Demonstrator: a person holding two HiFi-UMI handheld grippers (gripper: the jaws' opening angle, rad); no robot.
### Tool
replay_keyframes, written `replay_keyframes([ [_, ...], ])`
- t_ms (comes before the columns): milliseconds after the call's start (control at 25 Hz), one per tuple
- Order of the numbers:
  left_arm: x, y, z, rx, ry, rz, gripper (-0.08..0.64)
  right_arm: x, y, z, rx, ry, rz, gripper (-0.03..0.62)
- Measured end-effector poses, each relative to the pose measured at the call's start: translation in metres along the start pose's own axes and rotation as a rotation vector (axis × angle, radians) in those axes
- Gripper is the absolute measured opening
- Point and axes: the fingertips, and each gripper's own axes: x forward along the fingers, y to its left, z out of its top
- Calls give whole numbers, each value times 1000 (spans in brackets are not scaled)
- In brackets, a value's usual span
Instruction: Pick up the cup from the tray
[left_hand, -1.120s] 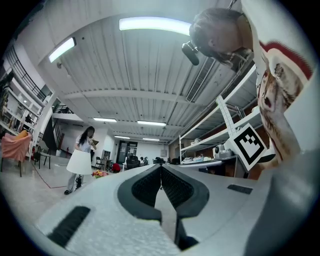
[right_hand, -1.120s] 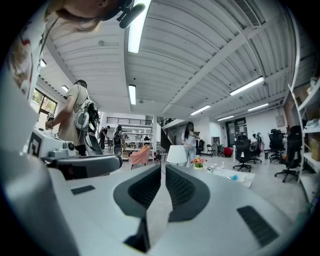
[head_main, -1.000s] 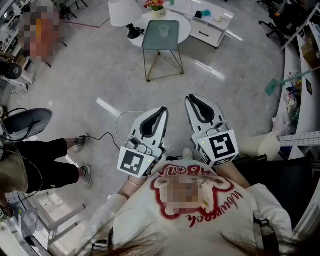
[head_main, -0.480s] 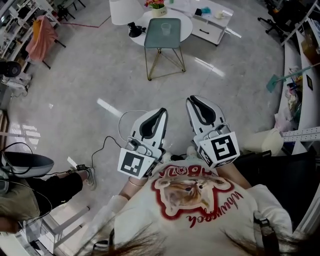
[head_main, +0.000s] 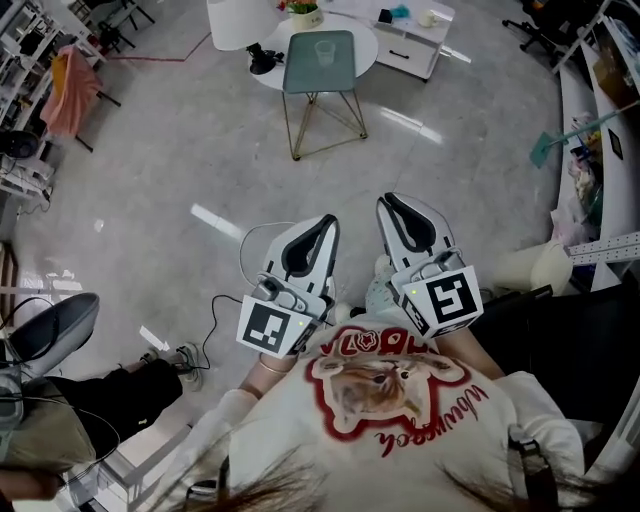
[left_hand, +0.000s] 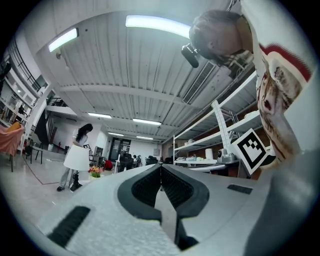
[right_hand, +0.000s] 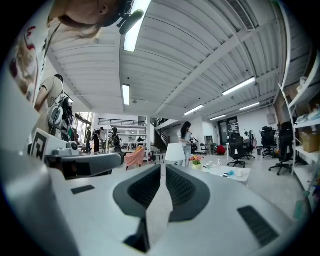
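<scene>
A clear cup (head_main: 325, 50) stands on a teal square tray (head_main: 322, 75) with thin gold legs, far ahead at the top of the head view. Both grippers are held close to the person's chest, well short of the tray. The left gripper (head_main: 327, 222) is shut with nothing in it, its jaws touching (left_hand: 161, 169). The right gripper (head_main: 388, 201) is also shut and empty, jaws together (right_hand: 163, 170). Neither gripper view shows the cup clearly.
A round white table (head_main: 352, 40) with a white lamp (head_main: 232, 22) and flowers (head_main: 301, 8) stands behind the tray. A low white table (head_main: 412, 35) is to its right. A cable (head_main: 228, 290) lies on the grey floor. A seated person's leg (head_main: 120, 395) is at left; shelves (head_main: 600, 150) at right.
Both grippers stay shut and in about the same place. The head view has shifted, so the tray sits a little higher and the seated person at left has slid lower.
</scene>
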Motion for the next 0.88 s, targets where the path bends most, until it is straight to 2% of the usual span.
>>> replay_keyframes([
  [240,30,14,-2,-3,-2,-10,14,23,-26,4,10,-7,-12,49],
  [400,58,34,-11,-5,17,13,14,51,-49,3,18,-2,15,49],
  [880,171,83,-3,31,-15,70,14,131,-142,39,-13,-36,91,49],
])
